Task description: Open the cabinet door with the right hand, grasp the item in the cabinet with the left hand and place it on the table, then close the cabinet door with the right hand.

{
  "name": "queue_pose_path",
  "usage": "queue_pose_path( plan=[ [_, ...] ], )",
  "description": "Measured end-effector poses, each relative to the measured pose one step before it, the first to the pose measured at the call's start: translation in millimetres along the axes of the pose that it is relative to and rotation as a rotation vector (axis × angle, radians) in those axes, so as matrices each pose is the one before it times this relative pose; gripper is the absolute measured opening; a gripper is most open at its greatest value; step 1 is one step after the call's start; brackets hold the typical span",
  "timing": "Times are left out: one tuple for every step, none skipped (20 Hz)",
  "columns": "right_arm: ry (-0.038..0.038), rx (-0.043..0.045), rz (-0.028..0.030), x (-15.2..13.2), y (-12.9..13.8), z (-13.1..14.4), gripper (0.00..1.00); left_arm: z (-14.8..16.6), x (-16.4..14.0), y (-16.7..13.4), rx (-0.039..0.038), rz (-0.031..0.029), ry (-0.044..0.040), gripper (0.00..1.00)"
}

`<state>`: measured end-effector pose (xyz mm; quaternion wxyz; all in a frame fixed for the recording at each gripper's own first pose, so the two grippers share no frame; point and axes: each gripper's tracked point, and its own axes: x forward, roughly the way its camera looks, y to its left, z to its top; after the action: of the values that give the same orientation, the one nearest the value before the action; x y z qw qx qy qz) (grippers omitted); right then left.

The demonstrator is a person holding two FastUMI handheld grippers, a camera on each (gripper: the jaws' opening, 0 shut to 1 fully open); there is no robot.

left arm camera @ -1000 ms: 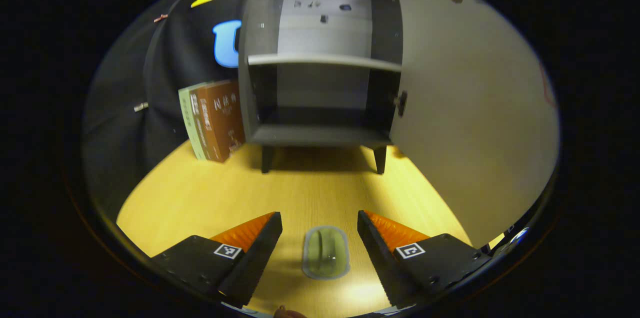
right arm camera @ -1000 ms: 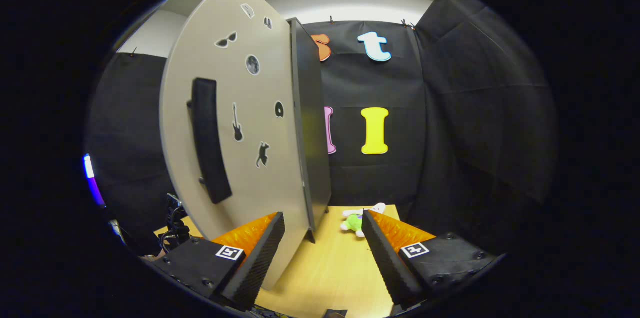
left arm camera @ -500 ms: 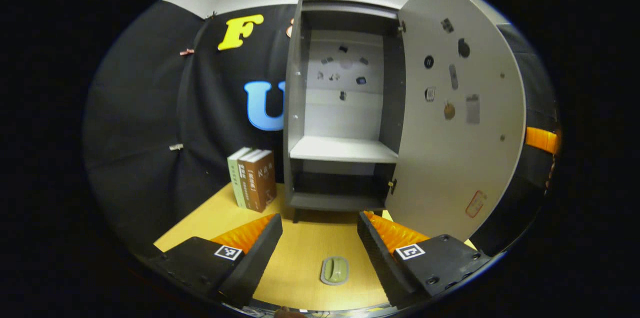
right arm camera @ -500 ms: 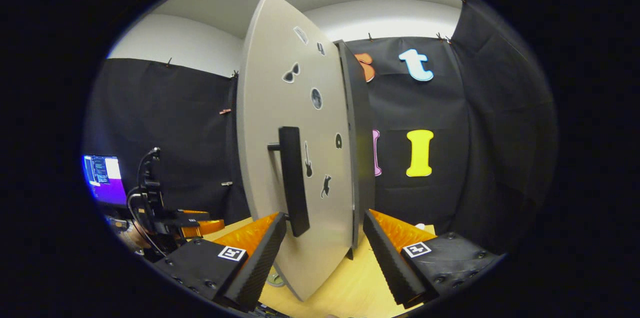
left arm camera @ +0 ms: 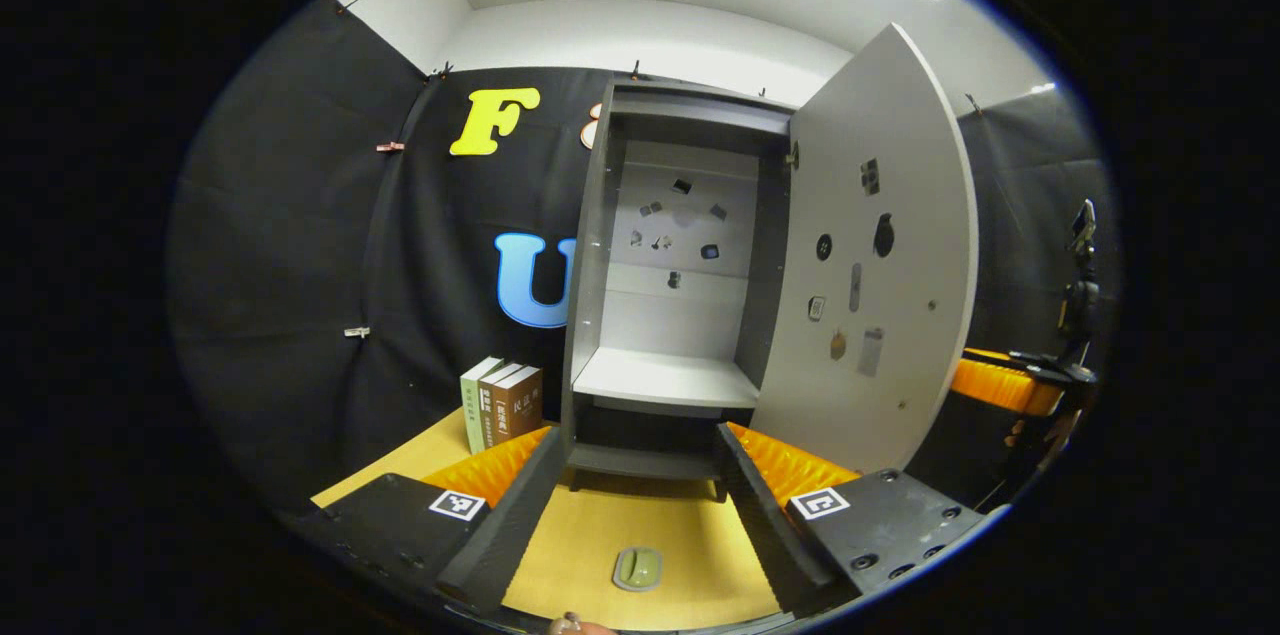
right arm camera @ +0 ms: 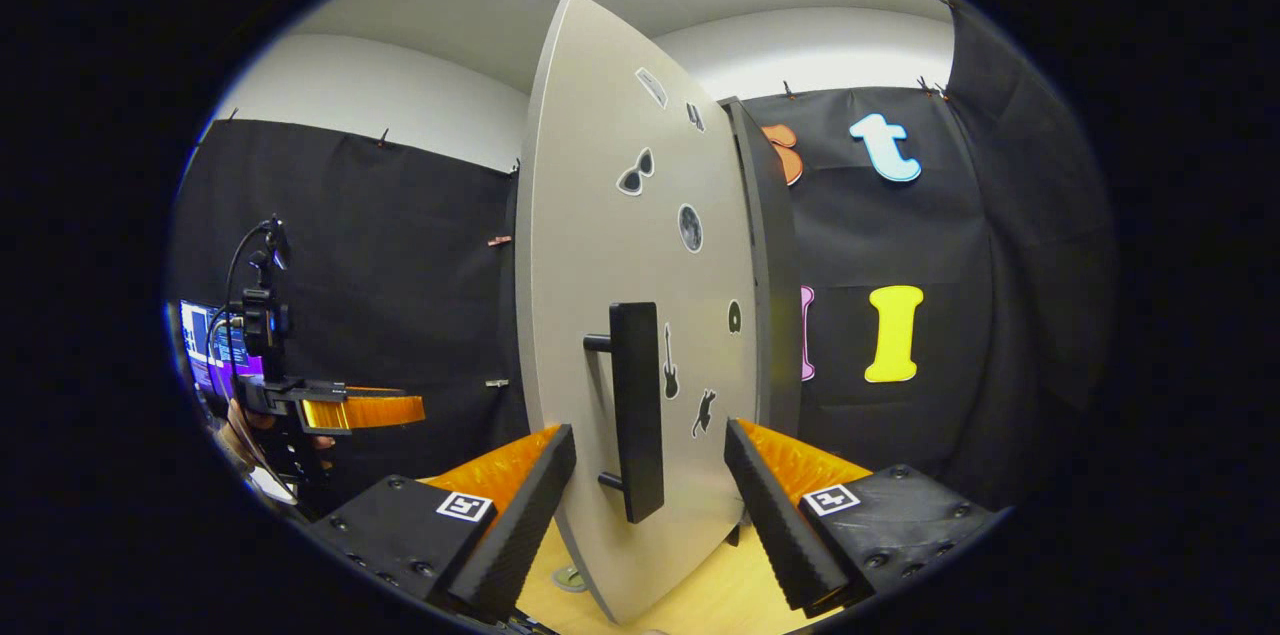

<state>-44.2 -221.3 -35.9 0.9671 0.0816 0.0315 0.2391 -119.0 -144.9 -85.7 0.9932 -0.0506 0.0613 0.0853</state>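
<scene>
- The left tool point(left arm camera: 632, 490) is spread wide and holds nothing; the green item point(left arm camera: 638, 568) lies on the worktop point(left arm camera: 590, 535) between its fingers.
- The right tool point(right arm camera: 650, 495), open and empty, should straddle the handle point(right arm camera: 637, 410) squarely before squeezing.
- Then swing the door point(right arm camera: 620, 315) toward the cabinet point(left arm camera: 670, 315) in a steady arc.

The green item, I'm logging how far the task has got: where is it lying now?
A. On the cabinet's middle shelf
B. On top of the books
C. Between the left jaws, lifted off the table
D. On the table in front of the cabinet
D. In the left gripper view the green item lies flat on the table in front of the open cabinet, and the left gripper has its jaws spread with nothing pressed between them.
</scene>
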Motion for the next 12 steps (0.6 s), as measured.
queue_pose_path(
  plan=[
    [-0.00157,-0.00089,0.00833,2.35,2.25,0.19,0.95,-1.90,-2.12,6.33,0.01120,0.01412,0.00181,0.95],
    [0.00234,0.00057,0.00575,1.71,1.84,-0.89,0.98,-2.34,-0.18,5.37,0.00963,0.01161,0.00806,0.95],
    [0.00074,0.00164,0.00184,2.38,2.16,-0.04,0.98,-3.58,3.70,4.49,0.00506,0.00407,0.00872,0.93],
    [0.00376,-0.00138,0.00029,2.55,3.35,-1.70,0.98,-2.47,5.18,4.05,-0.00384,-0.00340,0.00741,0.93],
    [0.00385,-0.00228,-0.00258,3.43,4.83,-0.86,0.98,-3.49,6.94,2.55,-0.00859,-0.01573,0.00558,0.93],
    [0.00364,-0.00378,-0.00359,3.68,6.19,-2.00,0.98,-0.91,6.84,2.72,-0.01011,-0.02017,0.00326,0.94],
    [0.00387,-0.00521,-0.00494,4.42,6.67,-1.18,0.98,-0.58,6.41,3.16,-0.00229,-0.02377,0.00077,0.94],
    [0.00288,-0.00576,-0.00544,4.46,9.68,-2.19,0.98,1.76,6.28,5.06,0.00760,-0.02285,-0.00276,0.95],
    [0.00055,-0.00625,-0.00833,5.82,9.69,-1.67,0.98,2.78,6.50,7.65,0.01504,-0.02167,-0.00485,0.95],
    [-0.00300,-0.00118,-0.01471,6.59,9.78,-1.74,0.98,1.81,6.02,8.18,0.01965,-0.02261,0.00085,0.95],
    [-0.00295,0.00219,-0.01993,6.80,10.50,-3.16,0.98,0.81,4.52,9.54,0.02078,-0.01611,0.00328,0.94],
    [-0.00711,0.00182,-0.02182,10.70,9.00,-2.58,0.98,2.55,5.22,11.59,0.02305,-0.01450,0.00161,0.93]
  ],
)
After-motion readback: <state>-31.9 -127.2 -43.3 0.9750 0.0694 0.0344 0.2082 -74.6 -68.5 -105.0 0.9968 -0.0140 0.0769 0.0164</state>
